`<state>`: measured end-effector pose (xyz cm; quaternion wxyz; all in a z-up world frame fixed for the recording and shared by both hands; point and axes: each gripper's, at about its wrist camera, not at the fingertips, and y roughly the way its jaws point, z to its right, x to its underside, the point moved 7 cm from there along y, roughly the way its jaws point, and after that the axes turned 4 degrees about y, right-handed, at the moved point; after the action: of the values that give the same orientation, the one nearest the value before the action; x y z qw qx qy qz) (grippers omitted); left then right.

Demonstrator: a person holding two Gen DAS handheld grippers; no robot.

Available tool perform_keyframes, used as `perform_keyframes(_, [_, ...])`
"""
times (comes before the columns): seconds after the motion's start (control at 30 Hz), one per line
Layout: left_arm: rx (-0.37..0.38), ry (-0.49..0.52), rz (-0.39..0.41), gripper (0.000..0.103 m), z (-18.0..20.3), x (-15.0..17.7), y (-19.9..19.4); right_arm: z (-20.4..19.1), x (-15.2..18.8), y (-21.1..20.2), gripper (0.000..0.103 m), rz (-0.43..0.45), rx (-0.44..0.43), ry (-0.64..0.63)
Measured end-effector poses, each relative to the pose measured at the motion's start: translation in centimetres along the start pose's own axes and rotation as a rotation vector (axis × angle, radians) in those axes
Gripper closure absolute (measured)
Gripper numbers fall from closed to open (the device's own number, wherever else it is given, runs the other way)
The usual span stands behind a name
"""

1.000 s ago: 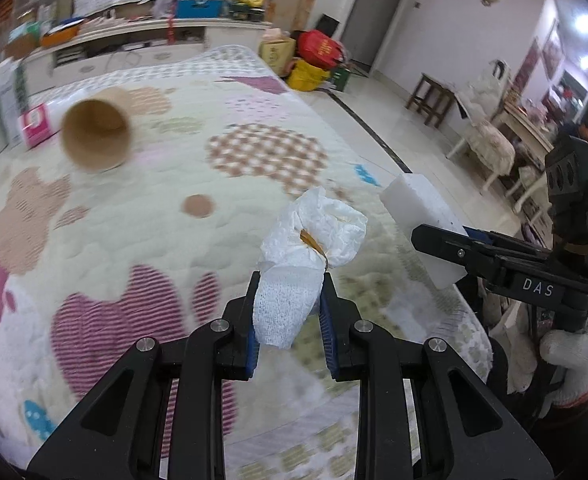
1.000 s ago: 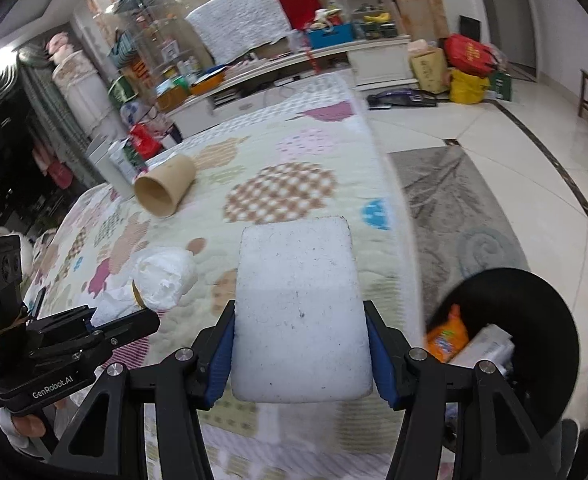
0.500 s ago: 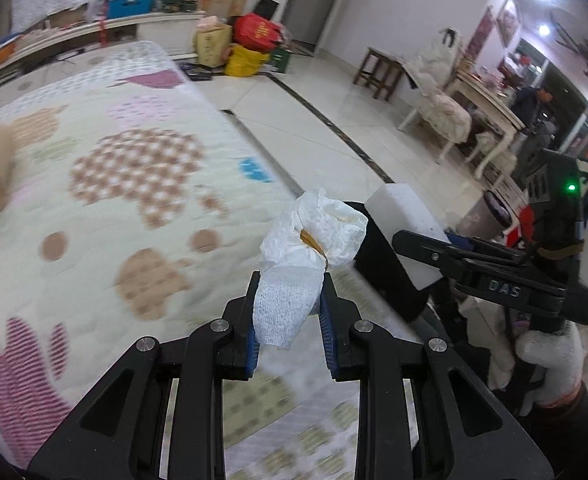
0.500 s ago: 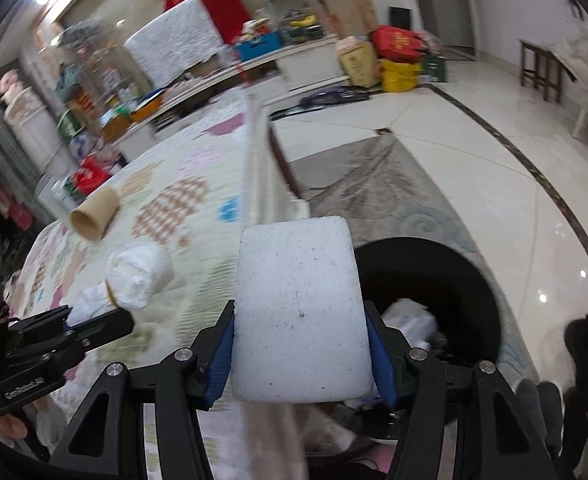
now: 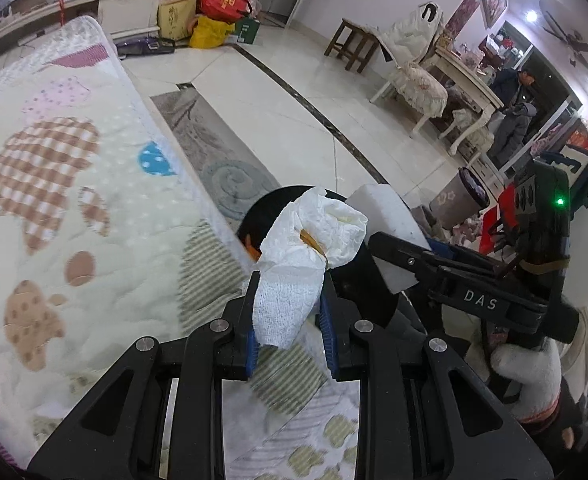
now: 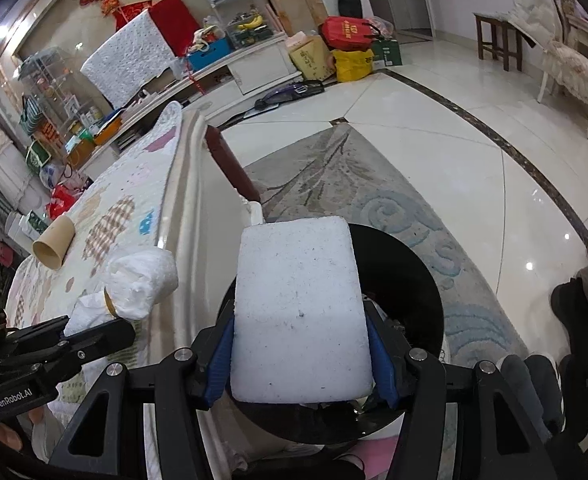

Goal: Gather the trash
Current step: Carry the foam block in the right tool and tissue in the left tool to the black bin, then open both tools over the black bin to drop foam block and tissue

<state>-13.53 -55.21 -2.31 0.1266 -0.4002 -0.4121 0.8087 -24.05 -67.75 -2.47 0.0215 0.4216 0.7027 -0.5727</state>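
While clamped in the right gripper (image 6: 300,354), the foam block (image 6: 300,308) hangs above the bin (image 6: 422,276).

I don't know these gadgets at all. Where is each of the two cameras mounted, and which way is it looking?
Left wrist view: sits on the left tool, looking forward over its crumpled tissue toward the quilt edge and floor; the right tool's gloved hand shows.
Right wrist view: sits on the right tool, looking down past its foam block into the black bin; no hand clearly shows.
Shared: tissue, block, bin, quilt.

Foam block (image 6: 300,312) above bin (image 6: 422,280) (bedside)
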Motion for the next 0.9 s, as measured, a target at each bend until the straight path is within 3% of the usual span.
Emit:
perform_keyframes(0.27, [0.027,-0.028,-0.009,0.071,1.0,-0.9,1.3,1.5,0.1,0.4,0.046,-0.008,0.018,0.034])
perform_keyframes(0.3, [0.028,-0.03,-0.005,0.069,1.0,-1.0,1.3,1.6,0.1,0.4,0.046,-0.009,0.019,0.035])
perform_keyframes(0.37, [0.049,-0.04,0.005,0.053,1.2,-1.0,1.2,1.7,0.3,0.5,0.043,-0.015,0.023,0.032])
perform_keyframes(0.47, [0.081,-0.04,0.02,0.042,1.6,-1.1,1.0,1.8,0.4,0.7,0.027,-0.023,0.041,0.028])
perform_keyframes(0.9, [-0.118,0.004,0.088,0.04,-0.6,-0.3,-0.7,0.4,1.2,-1.1,0.026,0.032,0.067,0.025])
